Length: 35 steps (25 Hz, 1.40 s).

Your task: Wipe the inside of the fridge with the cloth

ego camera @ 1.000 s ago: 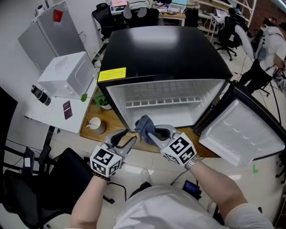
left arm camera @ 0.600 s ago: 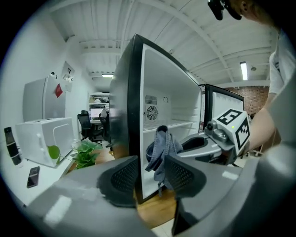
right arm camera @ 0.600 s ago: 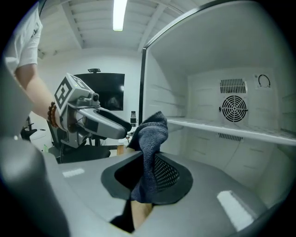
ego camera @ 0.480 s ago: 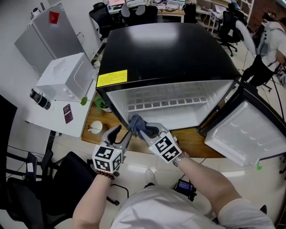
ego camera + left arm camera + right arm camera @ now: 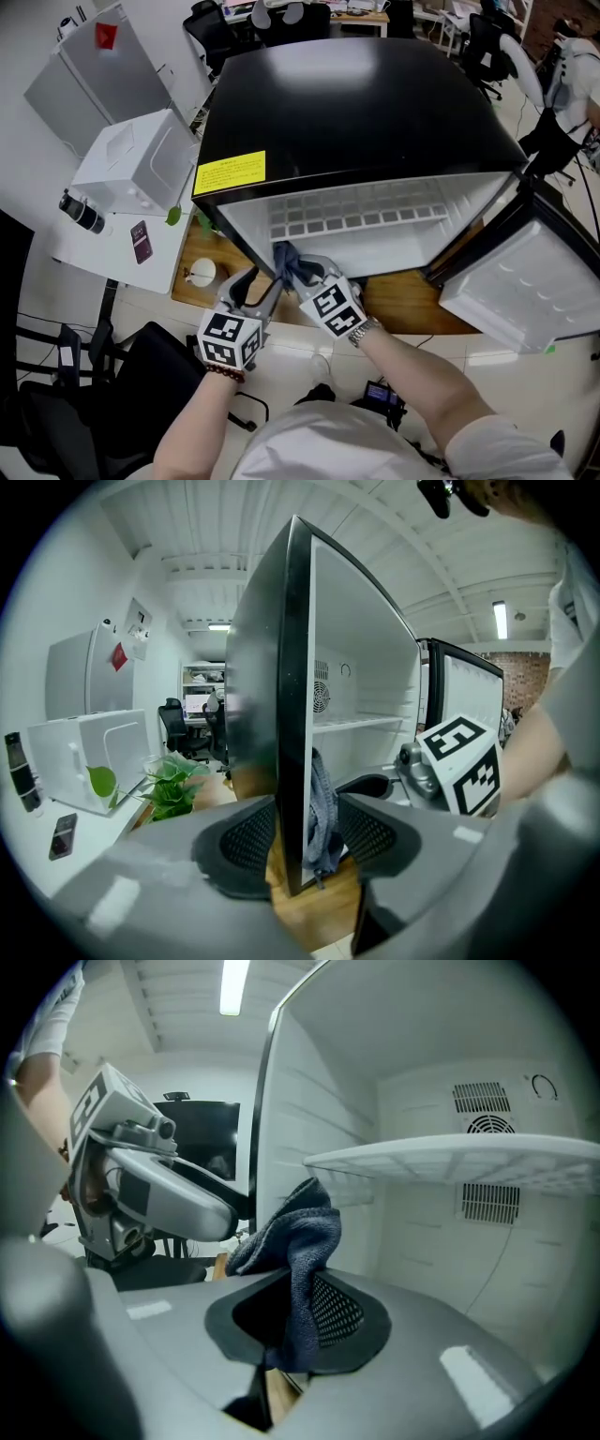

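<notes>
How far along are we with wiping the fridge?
Done: the fridge door stands open, and the right claw is shut on the cloth. In hand: the cloth is at the opening's front left corner, beside the side wall. The left claw grips nothing; its jaws have just been opening, with the wall's front edge lined up between them. Left: apparently all the wiping, the shelf included.

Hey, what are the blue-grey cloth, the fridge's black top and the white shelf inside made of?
Blue-grey cloth: soft looped fabric, probably terry or microfibre, given its nubby pile and limp folds.
Fridge's black top: smooth, slightly glossy panel, painted metal or plastic; a pale sheen runs across it.
White shelf: matte white grid, likely coated wire or plastic.
</notes>
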Available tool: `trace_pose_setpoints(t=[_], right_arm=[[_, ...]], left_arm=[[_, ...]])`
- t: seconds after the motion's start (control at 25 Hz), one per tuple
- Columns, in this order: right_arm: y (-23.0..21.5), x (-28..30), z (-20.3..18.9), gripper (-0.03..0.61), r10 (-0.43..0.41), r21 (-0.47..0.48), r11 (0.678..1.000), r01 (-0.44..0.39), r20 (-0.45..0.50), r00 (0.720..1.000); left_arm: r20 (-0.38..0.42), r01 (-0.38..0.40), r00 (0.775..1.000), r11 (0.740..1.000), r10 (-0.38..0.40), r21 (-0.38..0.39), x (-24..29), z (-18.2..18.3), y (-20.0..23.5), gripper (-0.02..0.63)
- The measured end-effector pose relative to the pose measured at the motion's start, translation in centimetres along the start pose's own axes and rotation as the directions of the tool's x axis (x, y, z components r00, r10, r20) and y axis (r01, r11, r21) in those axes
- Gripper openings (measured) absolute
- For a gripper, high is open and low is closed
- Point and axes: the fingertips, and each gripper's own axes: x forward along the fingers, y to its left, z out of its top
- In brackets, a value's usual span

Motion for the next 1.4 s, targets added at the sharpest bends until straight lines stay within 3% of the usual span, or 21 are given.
trace_pose_setpoints(t=[0.8, 1.4], right_arm=[[-4.6, 4.3, -1.1, 0.049, -0.131, 0.043, 0.991, 0.130, 0.021, 0.991], [-8.6, 7.7, -1.1, 0.049, -0.213, 0.070, 0.975, 0.211, 0.021, 0.977]], left_arm=[[0.024, -0.053, 0.998, 0.999, 0.052, 0.011, 0.2, 0.1, 0.0, 0.213], [0.027, -0.049, 0.998, 0.999, 0.049, 0.019, 0.1, 0.2, 0.0, 0.206]])
